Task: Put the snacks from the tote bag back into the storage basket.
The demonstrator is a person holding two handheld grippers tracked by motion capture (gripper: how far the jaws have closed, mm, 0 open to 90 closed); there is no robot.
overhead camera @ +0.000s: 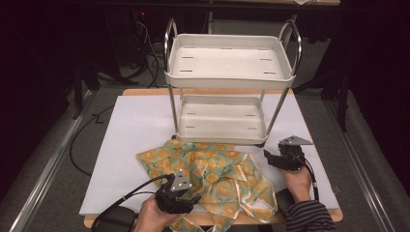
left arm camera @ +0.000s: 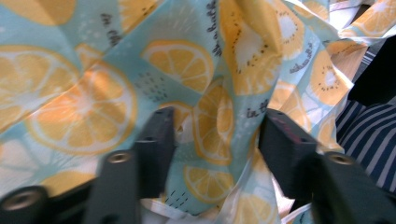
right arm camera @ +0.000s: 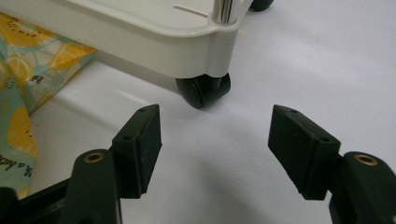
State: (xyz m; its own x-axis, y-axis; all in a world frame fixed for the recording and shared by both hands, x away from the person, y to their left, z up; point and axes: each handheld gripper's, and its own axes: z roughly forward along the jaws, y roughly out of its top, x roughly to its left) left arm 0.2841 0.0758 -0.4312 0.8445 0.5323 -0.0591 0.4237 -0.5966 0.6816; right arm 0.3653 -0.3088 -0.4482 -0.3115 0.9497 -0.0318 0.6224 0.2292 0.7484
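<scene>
Both pairs of jaws spread wide, nothing gripped.

Left gripper (left arm camera: 215, 140) open over a raised fold of the lemon-print cloth (overhead camera: 212, 174) at the table's near edge; right gripper (right arm camera: 215, 144) open above bare white board (overhead camera: 125, 145), near the cart's caster (right arm camera: 203, 91). Possibly pinching too few or too many layers, dragging cloth off the edge, or bumping the rolling cart (overhead camera: 229, 72).

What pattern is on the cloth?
Orange citrus slices on light blue cloth, clearest in the left gripper view.

Right gripper (right arm camera: 215, 135) with jaws spread wide over the white table (right arm camera: 299, 60), black caster wheel (right arm camera: 203, 90) just ahead between them, white cart tray (right arm camera: 140, 42) above it, lemon-print cloth (right arm camera: 23, 79) at far left
</scene>
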